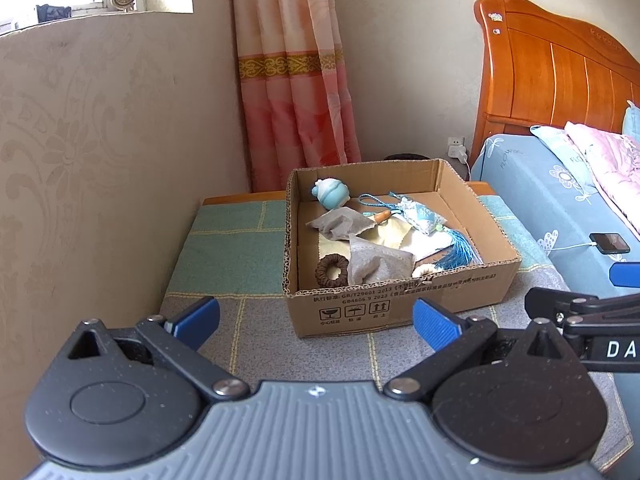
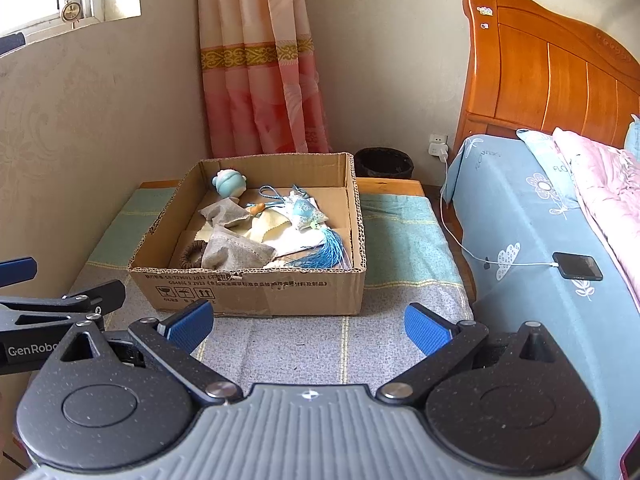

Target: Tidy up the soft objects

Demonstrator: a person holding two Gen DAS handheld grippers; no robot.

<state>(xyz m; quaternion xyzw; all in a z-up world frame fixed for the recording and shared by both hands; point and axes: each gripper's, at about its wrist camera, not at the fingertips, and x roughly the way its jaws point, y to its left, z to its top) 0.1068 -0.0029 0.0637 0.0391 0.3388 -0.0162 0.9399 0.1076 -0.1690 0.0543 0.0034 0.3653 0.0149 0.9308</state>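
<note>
An open cardboard box [image 1: 400, 306] [image 2: 256, 292] stands on a cloth-covered low table. Inside lie two grey fabric pouches [image 1: 378, 266] [image 2: 236, 254], a light-blue round plush toy [image 1: 331, 193] [image 2: 229, 183], a blue patterned sachet with a tassel [image 1: 422, 218] [image 2: 306, 214], a brown knitted ring [image 1: 332, 270] [image 2: 192, 254] and pale cloths [image 1: 390, 236]. My left gripper [image 1: 316, 322] is open and empty, held short of the box's front wall. My right gripper [image 2: 308, 326] is open and empty, also in front of the box.
The table's green and grey checked cloth [image 1: 236, 248] [image 2: 404, 232] surrounds the box. A bed with a blue sheet [image 2: 532, 216] and a charging phone [image 2: 576, 266] is to the right. A wall is to the left, a curtain [image 1: 292, 80] and a black bin [image 2: 384, 162] behind.
</note>
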